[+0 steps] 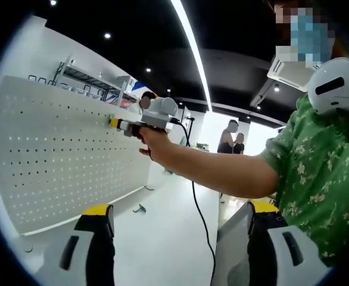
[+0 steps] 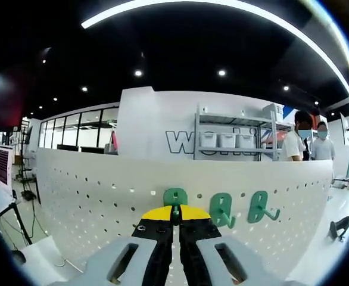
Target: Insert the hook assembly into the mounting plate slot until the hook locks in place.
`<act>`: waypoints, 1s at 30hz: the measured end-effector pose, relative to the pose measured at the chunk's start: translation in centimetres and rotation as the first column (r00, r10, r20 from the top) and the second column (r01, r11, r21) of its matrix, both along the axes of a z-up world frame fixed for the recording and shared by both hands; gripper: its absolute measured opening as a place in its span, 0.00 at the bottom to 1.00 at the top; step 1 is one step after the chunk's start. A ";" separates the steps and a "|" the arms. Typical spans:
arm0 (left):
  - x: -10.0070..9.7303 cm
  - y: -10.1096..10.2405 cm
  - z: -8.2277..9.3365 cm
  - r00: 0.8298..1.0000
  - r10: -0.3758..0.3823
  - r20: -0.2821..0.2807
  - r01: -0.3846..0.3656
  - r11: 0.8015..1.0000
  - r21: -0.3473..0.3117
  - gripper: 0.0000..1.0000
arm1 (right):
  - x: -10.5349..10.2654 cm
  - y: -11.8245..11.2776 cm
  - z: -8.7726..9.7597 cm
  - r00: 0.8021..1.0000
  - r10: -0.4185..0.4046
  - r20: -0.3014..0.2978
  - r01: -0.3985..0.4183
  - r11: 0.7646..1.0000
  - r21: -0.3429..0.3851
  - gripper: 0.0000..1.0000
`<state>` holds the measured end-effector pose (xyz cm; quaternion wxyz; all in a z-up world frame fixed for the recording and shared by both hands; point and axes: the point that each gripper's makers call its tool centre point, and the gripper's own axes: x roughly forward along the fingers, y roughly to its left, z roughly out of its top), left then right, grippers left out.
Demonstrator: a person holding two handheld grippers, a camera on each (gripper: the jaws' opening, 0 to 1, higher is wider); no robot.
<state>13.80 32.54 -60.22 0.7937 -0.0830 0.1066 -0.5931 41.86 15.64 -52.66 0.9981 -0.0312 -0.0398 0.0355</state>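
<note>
Against the pegboard (image 2: 103,190), the right claw (image 2: 175,221) is clamped on a green hook (image 2: 175,196), seemingly not yet locked, beside two mounted hooks (image 2: 222,208); left claw (image 1: 174,229) stands apart.

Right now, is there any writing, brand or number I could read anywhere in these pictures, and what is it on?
"wor": large dark letters on the white wall behind the pegboard; a shelf rack hides the rest of the word.
The screen at the left edge shows reddish content, too small to read.
The bins on the rack carry no label that I can make out.
The left gripper view holds no readable text.
</note>
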 end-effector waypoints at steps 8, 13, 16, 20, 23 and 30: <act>0.1 -0.1 -0.1 1.000 -0.003 -0.001 0.003 1.000 0.000 0.95 | 0.1 -0.1 0.0 1.000 0.002 0.001 -0.002 1.000 0.003 0.01; 0.2 -0.1 -0.2 1.000 -0.005 -0.003 0.005 1.000 0.005 0.94 | 0.2 0.0 0.0 1.000 0.005 0.005 -0.005 1.000 0.003 0.01; 0.2 0.0 -0.2 1.000 -0.005 -0.003 0.005 1.000 0.003 0.94 | 0.2 0.0 0.1 1.000 0.004 0.008 -0.004 1.000 0.004 0.01; 0.4 0.2 -0.2 1.000 -0.005 -0.004 0.005 1.000 0.006 0.93 | 0.2 0.1 0.0 1.000 0.003 0.015 -0.003 1.000 0.009 0.01; 0.4 0.2 -0.2 1.000 -0.007 -0.003 0.007 1.000 0.008 0.93 | 0.1 0.1 -0.1 1.000 0.003 0.020 -0.004 1.000 0.013 0.01; 0.4 0.1 -0.2 1.000 -0.010 -0.001 0.010 1.000 0.010 0.92 | 0.1 0.0 0.0 1.000 0.004 0.027 -0.004 1.000 0.020 0.00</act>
